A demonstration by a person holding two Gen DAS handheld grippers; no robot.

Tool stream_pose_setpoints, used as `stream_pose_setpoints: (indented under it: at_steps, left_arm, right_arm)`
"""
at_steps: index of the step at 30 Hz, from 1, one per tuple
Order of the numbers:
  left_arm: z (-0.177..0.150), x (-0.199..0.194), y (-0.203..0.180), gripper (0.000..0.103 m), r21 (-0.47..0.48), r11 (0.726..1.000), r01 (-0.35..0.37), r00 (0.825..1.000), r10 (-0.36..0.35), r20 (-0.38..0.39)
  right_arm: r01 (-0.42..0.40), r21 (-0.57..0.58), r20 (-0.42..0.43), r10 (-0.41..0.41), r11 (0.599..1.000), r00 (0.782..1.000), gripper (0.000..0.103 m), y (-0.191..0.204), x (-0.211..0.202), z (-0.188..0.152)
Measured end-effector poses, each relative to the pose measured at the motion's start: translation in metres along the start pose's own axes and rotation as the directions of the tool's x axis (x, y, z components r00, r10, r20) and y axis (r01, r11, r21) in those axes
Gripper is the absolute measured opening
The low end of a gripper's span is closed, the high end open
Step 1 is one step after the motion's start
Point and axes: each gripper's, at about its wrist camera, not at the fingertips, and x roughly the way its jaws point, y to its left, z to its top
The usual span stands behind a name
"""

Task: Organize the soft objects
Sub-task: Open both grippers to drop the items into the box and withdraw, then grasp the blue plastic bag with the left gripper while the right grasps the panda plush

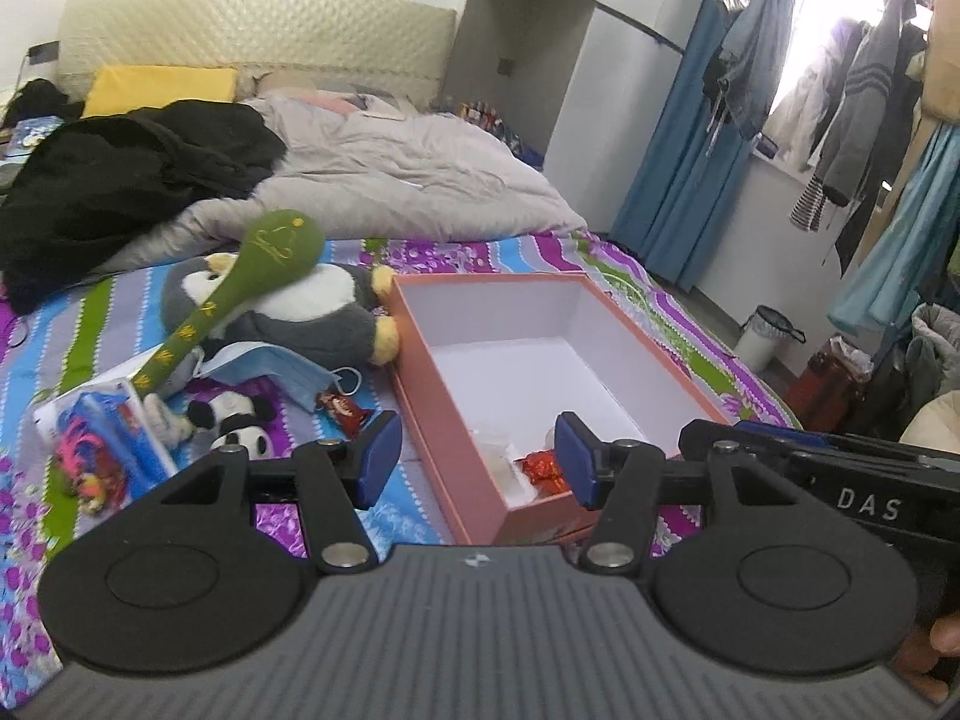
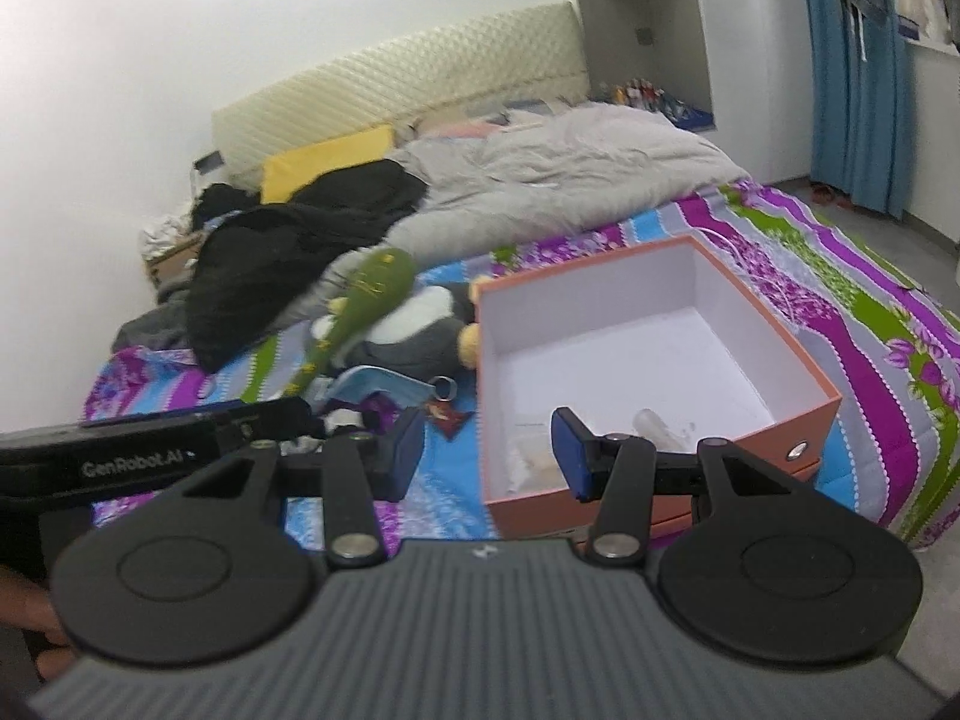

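Observation:
An open pink box (image 1: 420, 360) with a white inside lies on the striped bed; it also shows in the right wrist view (image 2: 816, 402). A red wrapped item (image 1: 543, 468) and clear plastic lie in its near corner. Left of the box lie a grey penguin plush (image 1: 312, 312), a green plush club (image 1: 240, 276) across it, a blue face mask (image 1: 282, 369), a small panda plush (image 1: 240, 420) and a colourful packet (image 1: 102, 450). My left gripper (image 1: 477, 459) is open and empty above the box's near edge. My right gripper (image 2: 486, 453) is open and empty at the box's near left corner.
A grey duvet (image 1: 390, 180), black clothes (image 1: 120, 180) and a yellow pillow (image 1: 156, 87) fill the far bed. Blue curtains (image 1: 678, 150) and hanging clothes (image 1: 840, 108) stand at the right. A white bin (image 1: 762, 336) is on the floor.

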Motion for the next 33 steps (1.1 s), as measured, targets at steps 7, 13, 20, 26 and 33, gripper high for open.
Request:
stream_pose_setpoints:
  at_steps: [7, 13, 20, 26, 33]
  left_arm:
    - [-0.029, -0.046, 0.011, 0.063, -0.037, 0.999, -0.036, 0.999, 0.037, 0.027]
    - [-0.064, -0.082, 0.022, 0.063, -0.079, 0.994, -0.077, 0.996, 0.079, 0.026]
    - [-0.093, -0.107, 0.033, 0.063, -0.117, 0.986, -0.12, 0.992, 0.122, 0.016]
    - [-0.113, -0.114, 0.051, 0.065, -0.156, 0.971, -0.179, 0.984, 0.179, -0.012]
    - [-0.116, -0.102, 0.079, 0.073, -0.198, 0.958, -0.208, 0.978, 0.206, -0.032]
  right_arm:
    - [-0.041, -0.033, -0.005, 0.04, 0.999, 0.999, 0.05, 0.018, -0.021, -0.021]
    - [-0.1, -0.061, -0.023, 0.099, 0.993, 0.995, 0.05, 0.032, -0.031, -0.047]
    - [-0.169, -0.113, -0.065, 0.163, 0.979, 0.984, 0.05, 0.055, -0.04, -0.071]
    - [-0.211, -0.108, -0.109, 0.2, 0.971, 0.974, 0.05, 0.067, -0.036, -0.087]
    - [-0.214, -0.106, -0.167, 0.195, 0.971, 0.966, 0.05, 0.08, -0.004, -0.091]
